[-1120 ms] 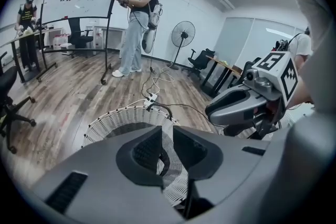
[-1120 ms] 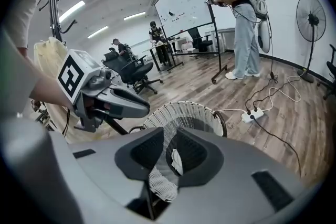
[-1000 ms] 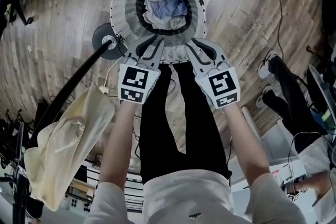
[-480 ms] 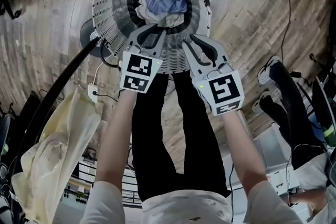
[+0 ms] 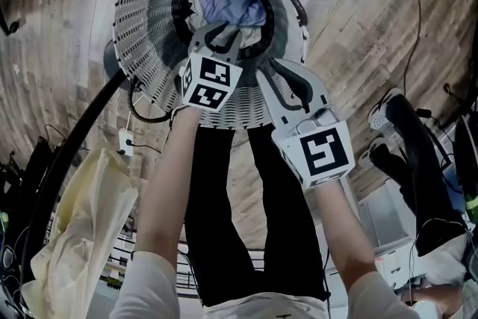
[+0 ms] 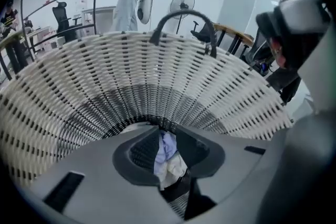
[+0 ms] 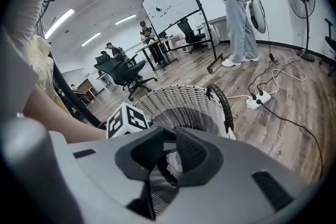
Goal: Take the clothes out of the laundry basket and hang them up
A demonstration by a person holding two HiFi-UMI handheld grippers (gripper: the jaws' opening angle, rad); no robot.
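Left gripper [image 5: 224, 37], jaws opening, over upright basket [image 5: 142, 19]

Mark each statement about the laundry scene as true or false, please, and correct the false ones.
1. The white woven laundry basket holds blue and white clothes. True.
2. The right gripper grips a garment. False: its jaws stand apart, holding nothing.
3. A pale yellow garment hangs on the black rack pole. True.
4. The basket lies on its side. False: it stands upright on the wooden floor.
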